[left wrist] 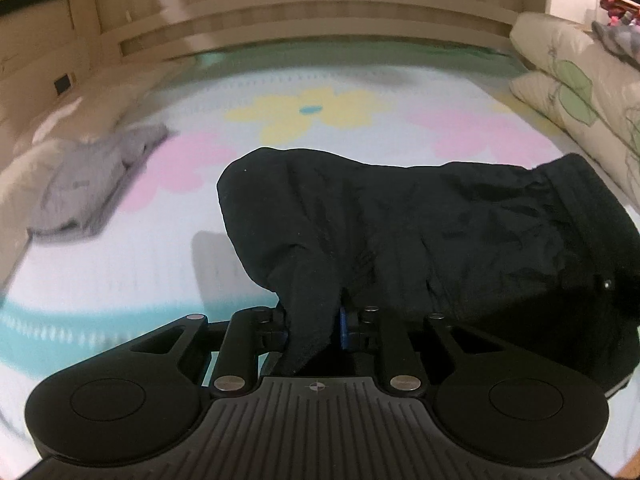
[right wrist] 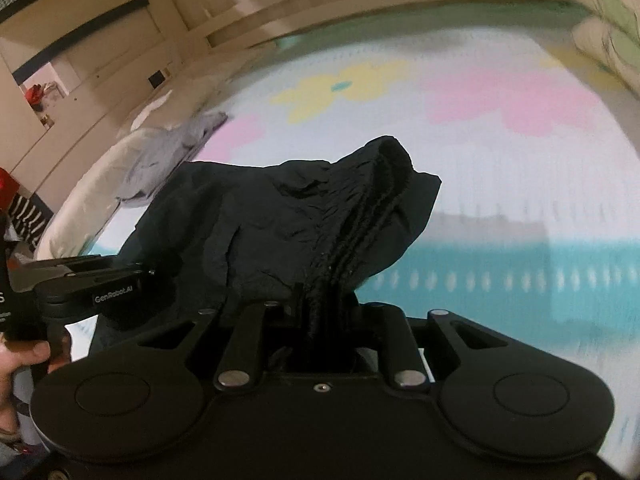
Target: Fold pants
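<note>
Black pants (left wrist: 420, 232) hang bunched between both grippers above a bed with a pastel flower sheet (left wrist: 312, 112). My left gripper (left wrist: 314, 320) is shut on a fold of the pants' fabric, which droops through the jaws. My right gripper (right wrist: 326, 304) is shut on the ribbed elastic waistband of the pants (right wrist: 360, 216). The left gripper's body (right wrist: 96, 296) shows at the left of the right wrist view, held by a hand (right wrist: 24, 360). The fingertips of both grippers are hidden by cloth.
A grey garment (left wrist: 92, 184) lies at the bed's left side, also seen in the right wrist view (right wrist: 168, 156). Floral pillows (left wrist: 580, 92) are stacked at the right. A wooden headboard (left wrist: 312, 12) runs along the far edge.
</note>
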Demonstrator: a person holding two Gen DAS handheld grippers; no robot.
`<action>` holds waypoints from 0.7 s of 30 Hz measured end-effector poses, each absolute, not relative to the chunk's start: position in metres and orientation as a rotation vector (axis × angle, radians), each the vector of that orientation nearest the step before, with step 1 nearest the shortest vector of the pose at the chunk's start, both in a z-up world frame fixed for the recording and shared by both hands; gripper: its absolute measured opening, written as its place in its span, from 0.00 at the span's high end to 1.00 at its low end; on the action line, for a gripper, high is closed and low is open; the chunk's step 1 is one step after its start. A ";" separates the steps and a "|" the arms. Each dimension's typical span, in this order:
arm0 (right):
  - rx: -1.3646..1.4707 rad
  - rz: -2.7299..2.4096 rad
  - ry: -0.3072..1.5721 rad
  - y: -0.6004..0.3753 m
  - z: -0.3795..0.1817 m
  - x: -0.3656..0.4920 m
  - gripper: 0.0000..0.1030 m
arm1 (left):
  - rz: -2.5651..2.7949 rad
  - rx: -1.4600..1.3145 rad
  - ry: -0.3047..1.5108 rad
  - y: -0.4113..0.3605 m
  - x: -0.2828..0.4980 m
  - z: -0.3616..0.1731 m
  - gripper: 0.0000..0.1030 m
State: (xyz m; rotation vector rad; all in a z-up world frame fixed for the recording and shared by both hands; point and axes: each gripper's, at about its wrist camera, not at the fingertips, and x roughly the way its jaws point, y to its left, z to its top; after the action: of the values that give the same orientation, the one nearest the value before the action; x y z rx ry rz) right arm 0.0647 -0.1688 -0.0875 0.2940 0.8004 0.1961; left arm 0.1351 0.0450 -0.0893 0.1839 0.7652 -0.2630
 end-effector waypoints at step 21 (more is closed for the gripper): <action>0.280 -0.004 0.990 -0.195 -0.182 0.233 0.42 | -0.156 0.181 0.949 0.030 0.274 -0.189 0.37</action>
State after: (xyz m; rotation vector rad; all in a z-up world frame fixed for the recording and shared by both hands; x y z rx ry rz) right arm 0.2331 -0.1953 -0.1815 0.2805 0.9901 -0.0044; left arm 0.2736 0.0302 -0.1890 0.1815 0.9486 -0.1556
